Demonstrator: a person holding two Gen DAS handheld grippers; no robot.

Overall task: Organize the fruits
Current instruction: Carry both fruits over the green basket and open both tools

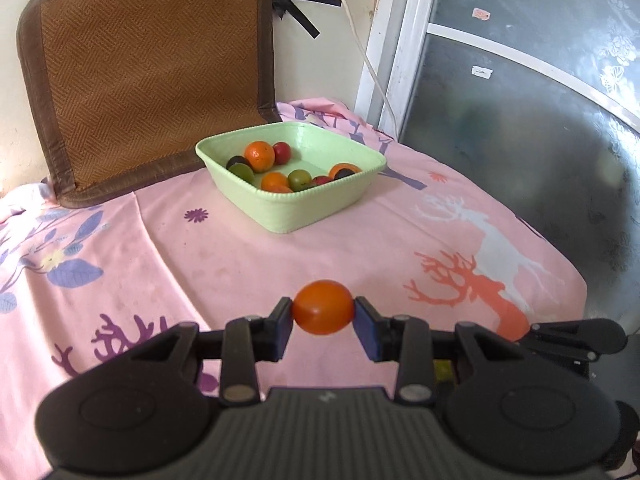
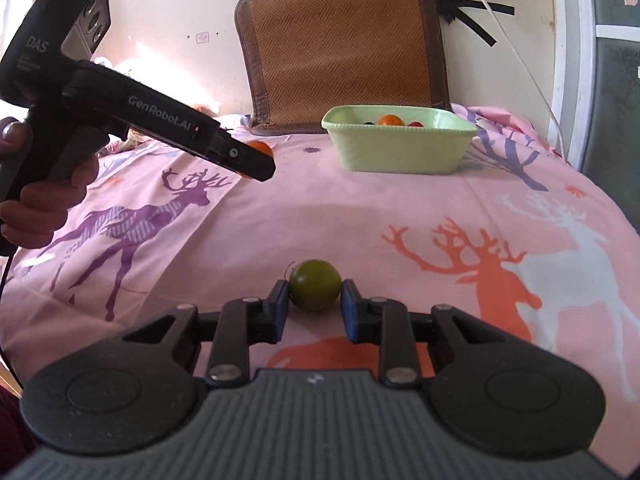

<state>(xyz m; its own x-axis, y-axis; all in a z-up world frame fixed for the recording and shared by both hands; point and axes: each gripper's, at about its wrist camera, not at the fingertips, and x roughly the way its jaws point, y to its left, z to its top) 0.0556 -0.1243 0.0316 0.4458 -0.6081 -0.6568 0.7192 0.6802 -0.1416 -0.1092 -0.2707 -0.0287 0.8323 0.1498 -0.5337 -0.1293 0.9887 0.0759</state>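
While the left gripper (image 1: pixel 322 314) clamps a round orange fruit (image 1: pixel 322 306) and the right gripper's (image 2: pixel 314 307) jaws clamp a round green fruit (image 2: pixel 314 285), only bare pink deer-print cloth (image 1: pixel 360 248) lies before the pale green plastic basin (image 1: pixel 296 210).

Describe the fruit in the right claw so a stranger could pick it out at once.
Start at the pink deer-print cloth covering the table, then come to its near edge, well short of the pale green basket. There the right claw pinches a small round green fruit, the only green one outside the basket.
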